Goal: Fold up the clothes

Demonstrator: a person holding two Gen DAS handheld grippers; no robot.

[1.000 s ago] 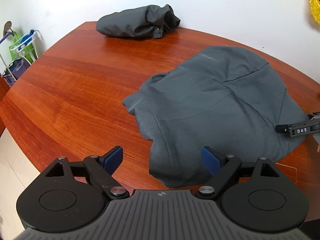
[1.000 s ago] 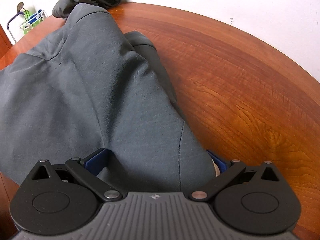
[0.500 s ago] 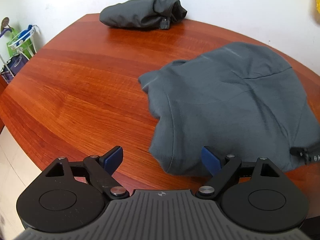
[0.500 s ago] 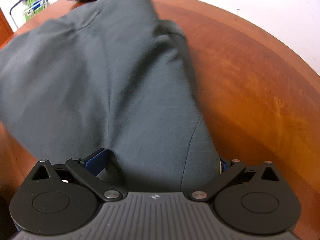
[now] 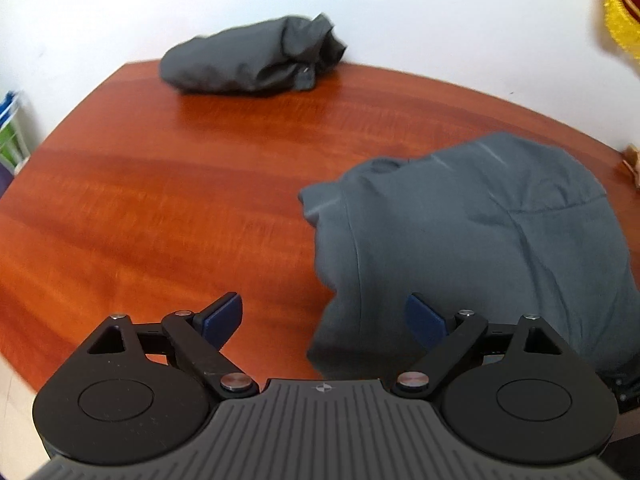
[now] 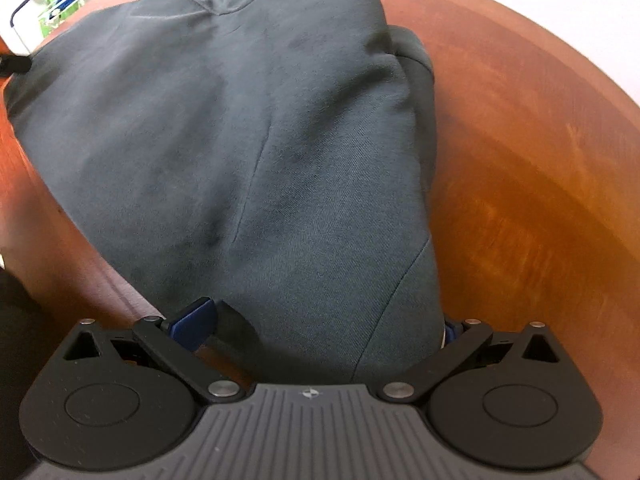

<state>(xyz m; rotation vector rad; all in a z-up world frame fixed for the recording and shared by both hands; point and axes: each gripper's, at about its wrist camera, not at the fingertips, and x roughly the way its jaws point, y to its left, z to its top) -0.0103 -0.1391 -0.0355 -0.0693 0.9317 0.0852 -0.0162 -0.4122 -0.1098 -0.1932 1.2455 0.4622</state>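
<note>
The grey garment (image 5: pixel 480 240), lying bunched on the table (image 5: pixel 160 200), is being positioned for folding, fabric between the right gripper (image 6: pixel 320 328) fingers, grip undetermined; the left gripper (image 5: pixel 324 316), spread and just widened, is judged needing an edge.

Two garments on show: one grey sweatshirt (image 5: pixel 480 232) spread near the front, one dark bundled garment (image 5: pixel 252 60) up by the wall. One wooden table (image 5: pixel 160 200) under both. Two grippers in play, the left gripper (image 5: pixel 324 320) and the right gripper (image 6: pixel 320 324), each with two blue-padded fingers (image 5: pixel 224 316). One gold-fringed hanging (image 5: pixel 622 8) at the wall's edge.
</note>
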